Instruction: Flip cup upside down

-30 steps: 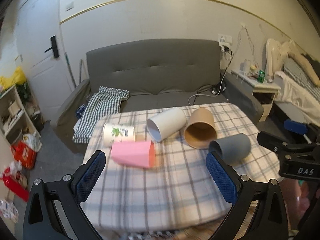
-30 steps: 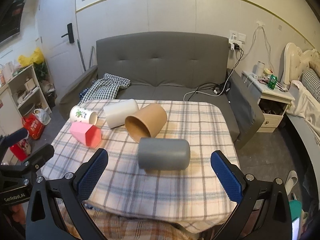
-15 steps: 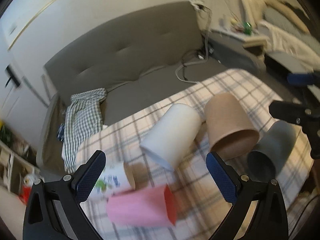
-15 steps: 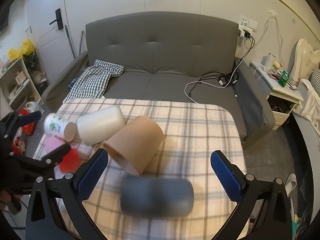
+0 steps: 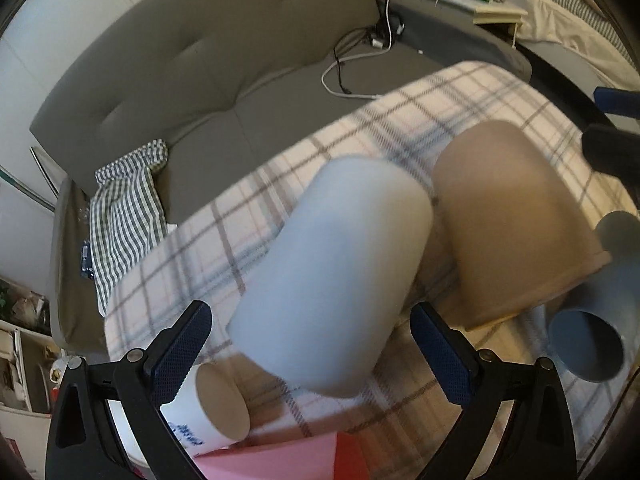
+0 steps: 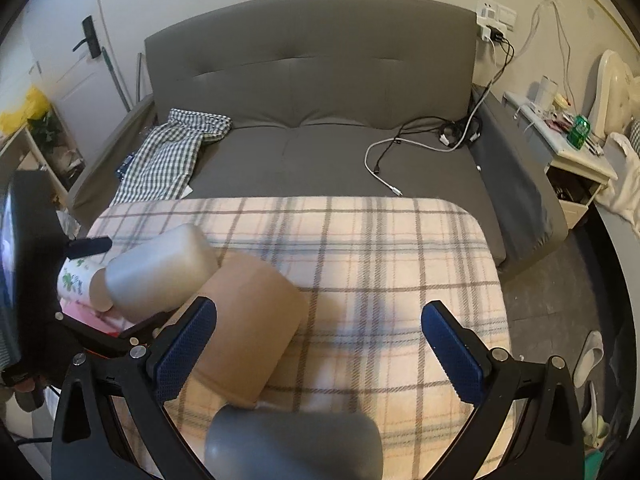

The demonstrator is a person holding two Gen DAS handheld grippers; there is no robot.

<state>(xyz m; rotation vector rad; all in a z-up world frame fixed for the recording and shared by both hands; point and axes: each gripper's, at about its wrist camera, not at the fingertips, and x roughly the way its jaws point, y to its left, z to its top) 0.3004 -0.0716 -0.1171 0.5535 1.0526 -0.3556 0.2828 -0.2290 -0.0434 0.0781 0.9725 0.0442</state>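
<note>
Several cups lie on their sides on a plaid-covered table (image 6: 400, 248). My left gripper (image 5: 316, 354) is open, its jaws either side of the mouth end of the white cup (image 5: 336, 272), not touching it. The brown paper cup (image 5: 508, 224) lies just right of it, the grey cup (image 5: 592, 332) further right, a printed paper cup (image 5: 208, 412) and a pink cup (image 5: 280, 464) below. My right gripper (image 6: 320, 344) is open and empty, above the grey cup (image 6: 296, 444), with the brown cup (image 6: 252, 320) by its left finger (image 6: 186, 346). The white cup (image 6: 160, 268) lies at the left.
A grey sofa (image 6: 320, 120) stands behind the table with a checked cloth (image 6: 172, 160) and a white cable (image 6: 396, 148) on it. A bedside stand (image 6: 568, 148) is at the right, shelves (image 6: 40, 140) at the left. The left gripper (image 6: 40, 320) shows at the right view's left edge.
Both grippers have moved forward and down toward the table. The white cup now sits between my left jaws; the grey cup has slid under my right gripper's view.
</note>
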